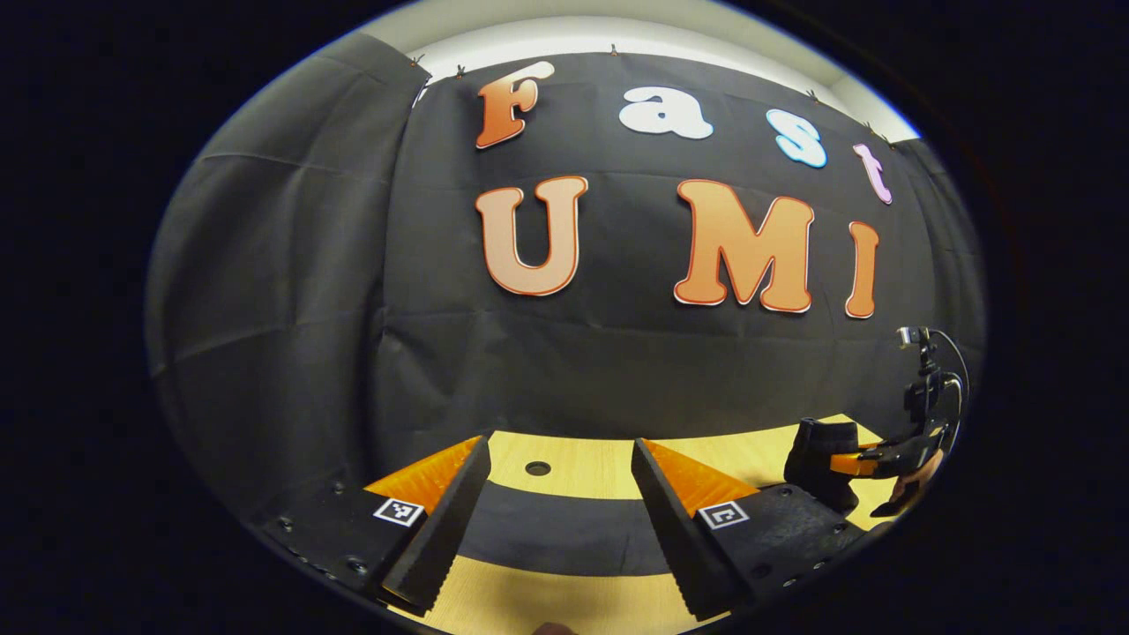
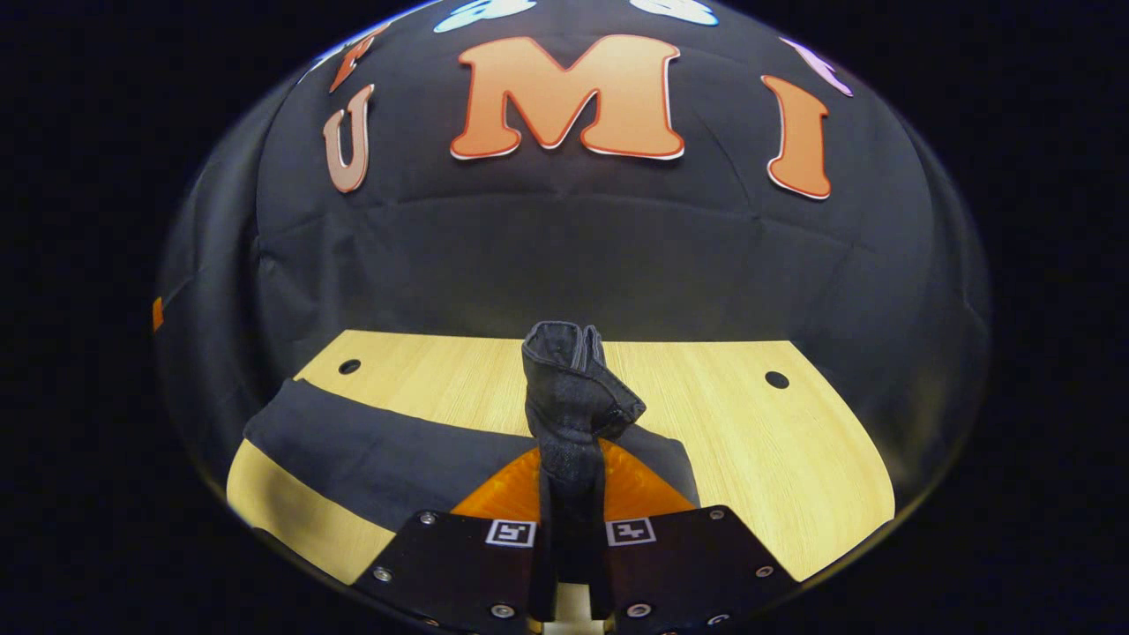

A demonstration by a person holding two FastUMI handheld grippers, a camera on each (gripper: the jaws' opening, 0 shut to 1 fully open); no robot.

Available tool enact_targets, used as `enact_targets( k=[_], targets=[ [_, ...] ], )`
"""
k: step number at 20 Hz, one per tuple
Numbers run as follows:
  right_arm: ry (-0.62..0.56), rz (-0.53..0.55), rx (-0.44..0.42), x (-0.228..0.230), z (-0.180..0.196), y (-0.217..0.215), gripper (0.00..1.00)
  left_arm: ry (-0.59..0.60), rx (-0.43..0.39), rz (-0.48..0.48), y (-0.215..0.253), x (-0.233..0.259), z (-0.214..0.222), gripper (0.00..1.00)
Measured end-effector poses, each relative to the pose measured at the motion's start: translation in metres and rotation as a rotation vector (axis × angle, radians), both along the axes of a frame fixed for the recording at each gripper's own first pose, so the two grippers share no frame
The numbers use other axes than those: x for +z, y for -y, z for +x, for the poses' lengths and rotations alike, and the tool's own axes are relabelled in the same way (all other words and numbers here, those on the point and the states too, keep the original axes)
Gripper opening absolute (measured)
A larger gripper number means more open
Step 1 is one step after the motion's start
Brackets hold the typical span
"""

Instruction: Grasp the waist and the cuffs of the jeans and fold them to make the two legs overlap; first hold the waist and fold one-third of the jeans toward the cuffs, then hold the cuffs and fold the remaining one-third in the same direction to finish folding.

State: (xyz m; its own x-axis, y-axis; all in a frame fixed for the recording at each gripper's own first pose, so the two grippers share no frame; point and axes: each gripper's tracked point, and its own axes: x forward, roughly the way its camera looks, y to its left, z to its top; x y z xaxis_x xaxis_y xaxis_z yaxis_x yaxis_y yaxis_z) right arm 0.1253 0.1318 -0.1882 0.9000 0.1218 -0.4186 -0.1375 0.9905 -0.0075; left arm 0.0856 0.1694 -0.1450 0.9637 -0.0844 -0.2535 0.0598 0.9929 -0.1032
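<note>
Black cloth backs a wooden table point(image 1: 582, 472). Left gripper view: my left gripper point(image 1: 561, 529) gapes wide above the flat dark jeans point(image 1: 564, 534), ready to take them. Right gripper view: my right gripper point(image 2: 571, 511) pinches a bunched end of the jeans point(image 2: 573, 397), raised for folding, I judge.

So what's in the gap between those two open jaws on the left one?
In the left gripper view, the open left gripper frames a dark band of the jeans lying flat across the wooden table, with bare wood before and beyond it.
</note>
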Motion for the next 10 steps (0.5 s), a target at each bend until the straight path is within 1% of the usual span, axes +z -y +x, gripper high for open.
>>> enact_targets(
  k=[3,4,5,6,7,8,9,10],
  targets=[
    [-0.063,-0.028,0.034,-0.032,-0.004,-0.021,0.15,-0.022,0.018,0.008,-0.014,-0.008,-0.003,0.97],
    [-0.095,-0.027,0.048,-0.046,-0.003,-0.03,0.2,-0.032,0.022,0.009,-0.018,-0.012,-0.004,0.97],
    [-0.124,-0.025,0.061,-0.056,-0.006,-0.039,0.3,-0.042,0.026,0.009,-0.022,-0.016,-0.004,0.97],
    [-0.142,-0.037,0.066,-0.064,-0.009,-0.045,0.36,-0.051,0.03,0.008,-0.026,-0.019,-0.004,0.97],
    [-0.149,-0.049,0.071,-0.069,-0.011,-0.049,0.46,-0.059,0.033,0.005,-0.029,-0.023,-0.005,0.97],
    [-0.155,-0.062,0.074,-0.072,-0.014,-0.051,0.39,-0.069,0.035,0.002,-0.032,-0.028,-0.004,0.97],
    [-0.162,-0.056,0.086,-0.072,-0.018,-0.056,0.4,-0.083,0.037,-0.005,-0.035,-0.034,-0.004,0.97],
    [-0.168,-0.007,0.121,-0.07,-0.021,-0.068,0.47,-0.102,0.041,-0.015,-0.038,-0.041,-0.002,0.97]
  ],
)
